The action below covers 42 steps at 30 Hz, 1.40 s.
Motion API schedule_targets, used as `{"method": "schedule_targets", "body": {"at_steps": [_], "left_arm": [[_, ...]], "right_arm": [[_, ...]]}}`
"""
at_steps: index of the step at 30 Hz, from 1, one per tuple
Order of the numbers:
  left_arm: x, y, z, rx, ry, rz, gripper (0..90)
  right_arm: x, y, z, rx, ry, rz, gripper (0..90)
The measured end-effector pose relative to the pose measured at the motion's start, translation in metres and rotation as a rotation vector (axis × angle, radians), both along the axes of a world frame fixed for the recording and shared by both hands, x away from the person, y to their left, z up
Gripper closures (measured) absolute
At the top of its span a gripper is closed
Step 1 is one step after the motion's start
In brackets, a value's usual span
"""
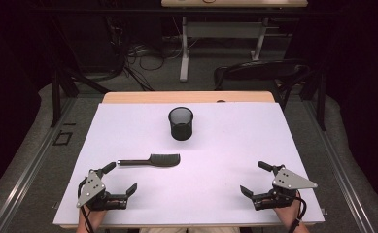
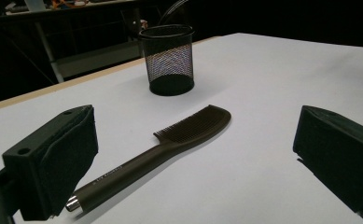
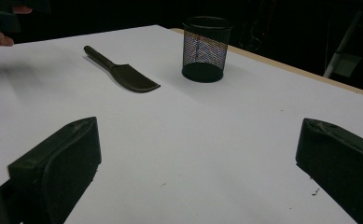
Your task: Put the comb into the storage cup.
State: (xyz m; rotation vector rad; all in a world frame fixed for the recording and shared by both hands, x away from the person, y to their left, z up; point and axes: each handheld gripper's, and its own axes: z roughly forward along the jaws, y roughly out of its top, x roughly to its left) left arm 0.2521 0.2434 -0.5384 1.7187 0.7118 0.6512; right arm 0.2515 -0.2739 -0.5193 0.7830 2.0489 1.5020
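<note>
A dark comb (image 1: 150,160) lies flat on the white table, handle to the left; I see it close ahead in the left gripper view (image 2: 165,144) and farther off in the right gripper view (image 3: 123,72). Behind it stands an upright black mesh cup (image 1: 180,123) (image 2: 166,59) (image 3: 204,49). My left gripper (image 1: 121,177) (image 2: 193,158) rests near the front left edge, jaws wide open, just short of the comb's handle, nothing between them. At the front right, my right gripper (image 1: 256,177) (image 3: 198,158) is open and holds nothing.
The white table top (image 1: 225,145) has a wooden strip along its far edge (image 1: 186,97). Beyond it are a dark chair (image 1: 259,73), desk legs and cables on the floor. Broad bare surface lies between the grippers and around the cup.
</note>
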Motion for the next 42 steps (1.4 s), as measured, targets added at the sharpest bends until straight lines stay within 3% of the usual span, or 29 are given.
{"method": "schedule_targets", "body": {"at_steps": [19,33,42], "left_arm": [[0.005,0.0,0.006,0.001,-0.008,0.045,0.1],[0.019,-0.004,0.006,0.022,-0.009,0.096,0.0],[0.031,-0.003,0.007,0.036,0.031,0.115,0.0]], "right_arm": [[0.003,0.0,-0.001,-0.016,0.011,-0.002,0.0],[0.004,0.001,-0.001,-0.023,0.015,0.0,0.0],[0.005,0.002,-0.002,-0.023,0.016,-0.001,0.0]]}}
